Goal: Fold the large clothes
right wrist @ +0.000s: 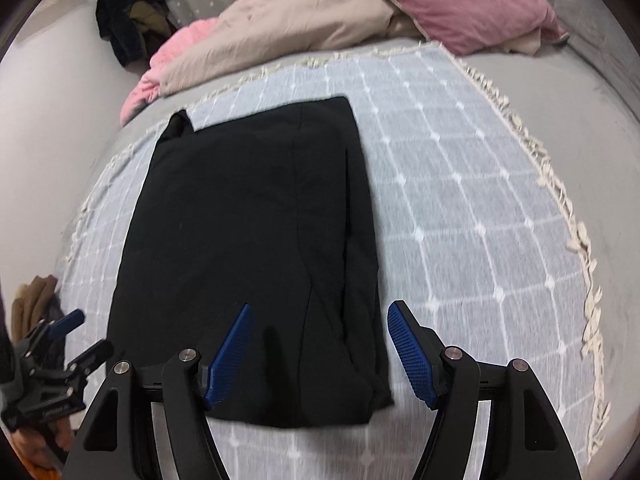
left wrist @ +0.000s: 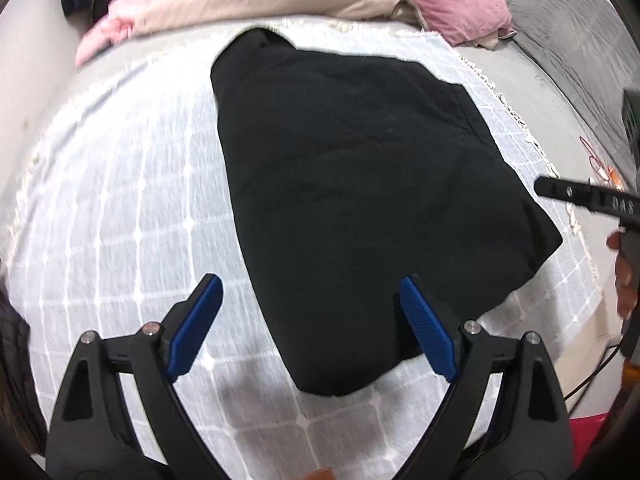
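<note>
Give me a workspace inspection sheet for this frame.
Surface: grey grid-pattern blanket with fringe, spread on a bed.
Job's things: black garment folded into a rectangle, lying flat.
Clutter: pink-and-beige duvet, dark clothes pile at far edge.
Grippers: left gripper and right gripper both open, empty, above the garment's near edge.
Cables: thin dark cable off the bed's edge.
Surroundings: pale wall.
</note>
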`<state>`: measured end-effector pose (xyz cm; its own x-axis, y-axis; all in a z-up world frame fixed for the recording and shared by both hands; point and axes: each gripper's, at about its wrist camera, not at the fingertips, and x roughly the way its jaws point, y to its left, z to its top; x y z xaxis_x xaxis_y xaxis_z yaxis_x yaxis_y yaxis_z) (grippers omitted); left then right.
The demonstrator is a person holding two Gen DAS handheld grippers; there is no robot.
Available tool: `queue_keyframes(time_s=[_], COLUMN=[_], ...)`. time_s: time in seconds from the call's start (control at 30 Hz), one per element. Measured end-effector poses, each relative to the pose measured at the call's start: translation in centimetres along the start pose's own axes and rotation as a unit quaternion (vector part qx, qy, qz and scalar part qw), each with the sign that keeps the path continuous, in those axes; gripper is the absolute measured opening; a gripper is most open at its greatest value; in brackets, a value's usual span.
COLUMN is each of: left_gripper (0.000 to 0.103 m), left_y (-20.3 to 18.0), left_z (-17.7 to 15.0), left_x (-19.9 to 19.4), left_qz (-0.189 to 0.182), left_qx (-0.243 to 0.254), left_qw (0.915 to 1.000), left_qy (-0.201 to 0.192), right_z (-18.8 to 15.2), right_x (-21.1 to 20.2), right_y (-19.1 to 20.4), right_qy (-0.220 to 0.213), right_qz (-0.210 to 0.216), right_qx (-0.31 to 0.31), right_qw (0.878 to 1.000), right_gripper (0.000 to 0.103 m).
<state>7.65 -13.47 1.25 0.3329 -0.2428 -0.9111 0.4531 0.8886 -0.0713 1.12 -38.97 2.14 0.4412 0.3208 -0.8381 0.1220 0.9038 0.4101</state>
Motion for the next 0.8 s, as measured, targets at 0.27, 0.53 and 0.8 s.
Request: queue_keyframes(time_s=[0.27, 0.53, 0.8], left_gripper=[0.090, 0.090, 0.091], left_y=[1.7, 5.4, 9.4], left_z=[1.5, 4.3, 6.1], left_x=[2.4, 6.4, 10.1], left_qz=[-0.055, -0.128, -0.231], left_qx=[-0.063, -0.135, -0.185], left_qw=[0.9950, 0.9800, 0.9522], left_qy=[0.054, 0.072, 0.076], right_z=[0.6, 2.9, 6.0], right_x=[2.3, 7.2, 11.5], right_y=[-0.7, -4.6, -5.5], right_qy=[0.074, 0.120, 0.145], right_qz=[0.033, 0.119, 0.175], right_qx=[0.023, 0.109, 0.128], right_qw=[0.996, 0.980, 0.965], right_gripper=[0.071, 0.071, 0.077])
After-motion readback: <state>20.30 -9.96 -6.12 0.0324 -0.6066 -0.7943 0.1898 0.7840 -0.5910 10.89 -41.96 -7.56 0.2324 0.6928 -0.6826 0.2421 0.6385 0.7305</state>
